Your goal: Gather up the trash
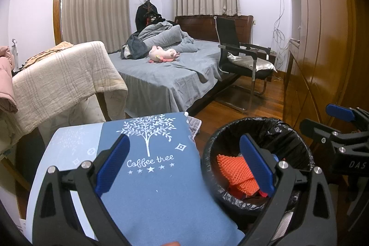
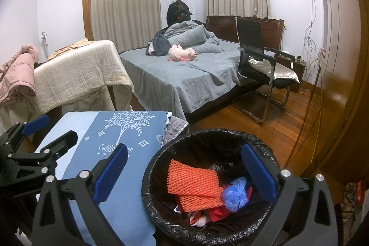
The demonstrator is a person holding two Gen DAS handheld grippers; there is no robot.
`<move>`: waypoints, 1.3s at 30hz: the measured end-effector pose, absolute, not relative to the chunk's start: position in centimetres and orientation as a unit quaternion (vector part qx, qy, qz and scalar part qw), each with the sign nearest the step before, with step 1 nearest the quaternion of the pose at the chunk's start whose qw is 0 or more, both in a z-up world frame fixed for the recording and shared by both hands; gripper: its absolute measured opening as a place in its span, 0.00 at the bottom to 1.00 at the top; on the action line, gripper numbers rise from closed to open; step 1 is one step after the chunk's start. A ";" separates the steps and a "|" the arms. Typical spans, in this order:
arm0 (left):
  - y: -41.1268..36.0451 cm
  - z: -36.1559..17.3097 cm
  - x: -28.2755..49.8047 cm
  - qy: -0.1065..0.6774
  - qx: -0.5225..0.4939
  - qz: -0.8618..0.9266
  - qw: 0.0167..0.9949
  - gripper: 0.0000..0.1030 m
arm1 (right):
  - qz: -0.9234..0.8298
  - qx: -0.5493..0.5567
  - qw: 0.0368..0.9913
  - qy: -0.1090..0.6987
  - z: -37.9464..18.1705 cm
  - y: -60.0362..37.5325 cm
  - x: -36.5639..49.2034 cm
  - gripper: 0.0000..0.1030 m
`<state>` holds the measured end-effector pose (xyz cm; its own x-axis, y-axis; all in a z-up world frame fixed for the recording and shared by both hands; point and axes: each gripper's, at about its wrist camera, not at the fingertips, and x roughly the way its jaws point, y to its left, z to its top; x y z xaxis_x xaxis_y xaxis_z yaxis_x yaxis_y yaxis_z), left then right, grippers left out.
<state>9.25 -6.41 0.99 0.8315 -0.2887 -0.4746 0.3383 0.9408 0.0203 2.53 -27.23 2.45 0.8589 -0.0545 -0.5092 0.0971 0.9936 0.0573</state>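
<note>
Trash (image 2: 196, 186) lies in the bin (image 2: 161, 220) beneath the right claw (image 2: 184, 174), spread wide, gripping nothing.

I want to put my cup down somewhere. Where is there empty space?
The blue cloth beside the bin lies bare between the two grippers; it is the nearest free patch. The grey bed is bare in front of the pink toy; its far end is piled with bedding. The bin holds orange netting and other trash. The chair holds a cushion.
</note>
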 end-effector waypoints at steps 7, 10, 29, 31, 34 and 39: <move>-6.5 1.0 9.2 0.240 0.052 -0.164 0.956 0.91 | -0.039 0.040 0.963 0.263 2.5 -27.2 2.5 0.94; -6.5 1.1 9.2 0.240 0.052 -0.164 0.956 0.91 | -0.039 0.041 0.963 0.263 2.5 -27.3 2.5 0.94; -6.3 1.1 9.2 0.240 0.055 -0.163 0.955 0.91 | -0.040 0.041 0.963 0.263 2.5 -27.2 2.6 0.94; -6.4 1.1 9.2 0.240 0.054 -0.163 0.955 0.91 | -0.039 0.041 0.963 0.263 2.5 -27.3 2.6 0.94; -6.5 1.1 9.2 0.240 0.054 -0.164 0.955 0.91 | -0.039 0.041 0.963 0.262 2.5 -27.3 2.5 0.94; -6.1 1.0 9.2 0.241 0.055 -0.164 0.955 0.91 | -0.039 0.041 0.963 0.263 2.5 -27.3 2.6 0.94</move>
